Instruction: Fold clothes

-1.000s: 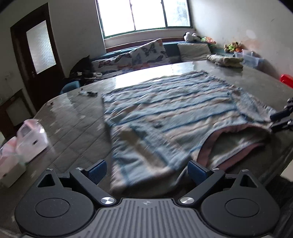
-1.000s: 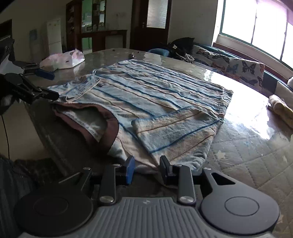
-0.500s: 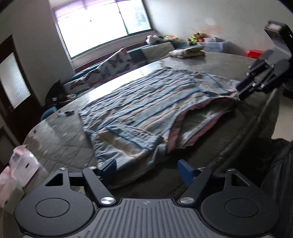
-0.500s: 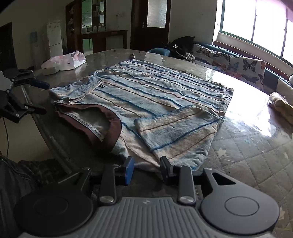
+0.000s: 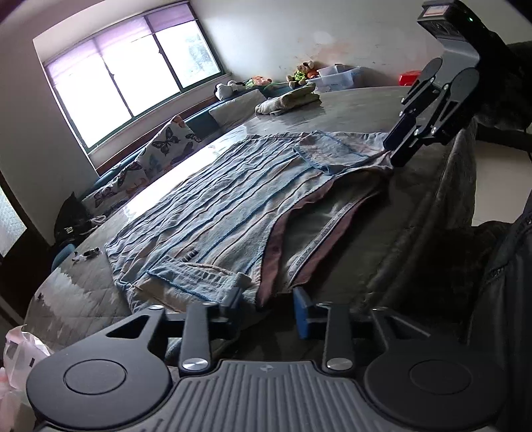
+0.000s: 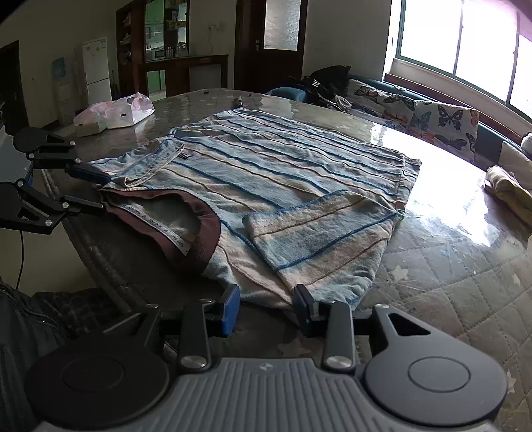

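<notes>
Striped shirt [image 6: 266,186] lies flat mid-frame on the quilted bench [image 6: 449,266], sleeves folded in. Left tongs [image 5: 269,307], bottom centre, closing narrow around the shoulder edge. Right tongs [image 6: 266,307], bottom centre, opening slowly, shirt edge between the pads.

- A wide window [image 5: 129,69] with dark frames lets in bright daylight; it is the landmark here.
- Below the window, a bench seat carries butterfly-print cushions [image 5: 169,141].
- Right of the window along the pale wall [image 5: 299,30], soft toys [image 5: 301,71] and a clear storage box [image 5: 335,74].
- Far across from the window, a dark wooden door [image 6: 277,40], a cabinet [image 6: 159,50] and a white fridge [image 6: 96,71].
</notes>
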